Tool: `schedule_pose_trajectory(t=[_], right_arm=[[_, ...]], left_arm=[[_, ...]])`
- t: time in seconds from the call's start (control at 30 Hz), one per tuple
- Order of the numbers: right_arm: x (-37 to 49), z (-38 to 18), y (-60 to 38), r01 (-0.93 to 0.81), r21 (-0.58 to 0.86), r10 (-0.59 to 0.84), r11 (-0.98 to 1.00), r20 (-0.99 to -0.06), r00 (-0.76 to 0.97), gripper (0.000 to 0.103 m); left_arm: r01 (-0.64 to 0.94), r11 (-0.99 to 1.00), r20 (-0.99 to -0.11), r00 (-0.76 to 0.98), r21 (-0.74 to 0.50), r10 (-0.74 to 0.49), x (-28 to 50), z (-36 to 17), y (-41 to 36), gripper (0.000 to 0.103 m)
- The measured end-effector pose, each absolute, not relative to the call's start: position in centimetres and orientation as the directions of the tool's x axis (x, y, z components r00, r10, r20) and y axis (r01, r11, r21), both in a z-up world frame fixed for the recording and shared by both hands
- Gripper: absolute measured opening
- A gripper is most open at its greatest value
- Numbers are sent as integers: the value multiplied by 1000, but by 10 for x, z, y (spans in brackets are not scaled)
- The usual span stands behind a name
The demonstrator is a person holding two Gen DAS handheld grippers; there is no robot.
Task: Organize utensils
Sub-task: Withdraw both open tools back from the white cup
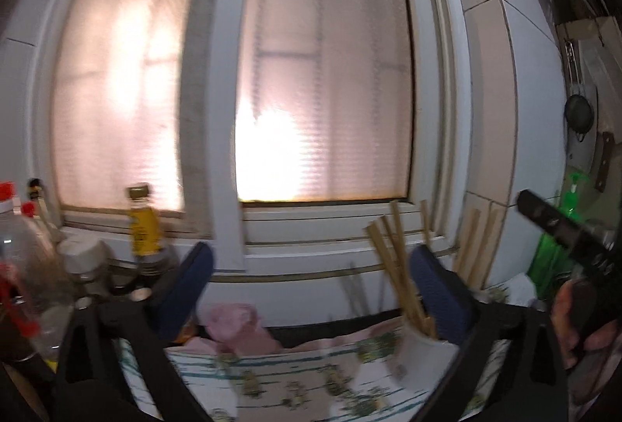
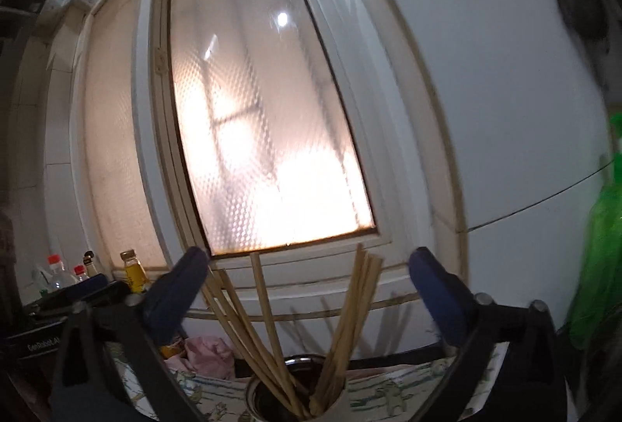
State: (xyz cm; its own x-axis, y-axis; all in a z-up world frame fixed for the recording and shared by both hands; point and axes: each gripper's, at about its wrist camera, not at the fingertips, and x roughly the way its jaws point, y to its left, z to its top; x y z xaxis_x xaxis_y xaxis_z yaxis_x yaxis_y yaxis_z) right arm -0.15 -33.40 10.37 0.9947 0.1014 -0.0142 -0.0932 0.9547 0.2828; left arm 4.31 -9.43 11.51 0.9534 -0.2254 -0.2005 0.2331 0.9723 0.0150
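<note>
Right wrist view: the right gripper hangs spread and empty above the chopsticks standing in the white holder. The left gripper is spread and empty too, chopsticks near-right. Nothing loose visible; the sorting looks nearly done.

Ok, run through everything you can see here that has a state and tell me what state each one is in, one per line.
Left gripper: open, holding nothing.
Right gripper: open, holding nothing, above the chopsticks.
Chopsticks: standing in the holder, fanned out, leaning both ways.
Holder: upright on the patterned cloth.
Oil bottle: upright, capped.
Window: shut.
Pink cloth: crumpled.
</note>
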Motion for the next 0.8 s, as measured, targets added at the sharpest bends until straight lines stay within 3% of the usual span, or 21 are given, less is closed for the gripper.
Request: schedule_pose_trajectory(t=[0.43, 0.7, 0.8], right_arm=[[-33, 50, -285, -35, 117, 57, 993, -188, 980, 103], [-34, 24, -260, -19, 36, 27, 999, -235, 972, 103], [-38, 22, -248, -26, -40, 16, 999, -231, 973, 103]], left_arm=[[161, 986, -280, 949, 35, -144, 22, 38, -60, 103], [116, 993, -333, 936, -8, -112, 18, 12, -55, 103], [93, 996, -299, 950, -2, -89, 9, 13, -53, 103]])
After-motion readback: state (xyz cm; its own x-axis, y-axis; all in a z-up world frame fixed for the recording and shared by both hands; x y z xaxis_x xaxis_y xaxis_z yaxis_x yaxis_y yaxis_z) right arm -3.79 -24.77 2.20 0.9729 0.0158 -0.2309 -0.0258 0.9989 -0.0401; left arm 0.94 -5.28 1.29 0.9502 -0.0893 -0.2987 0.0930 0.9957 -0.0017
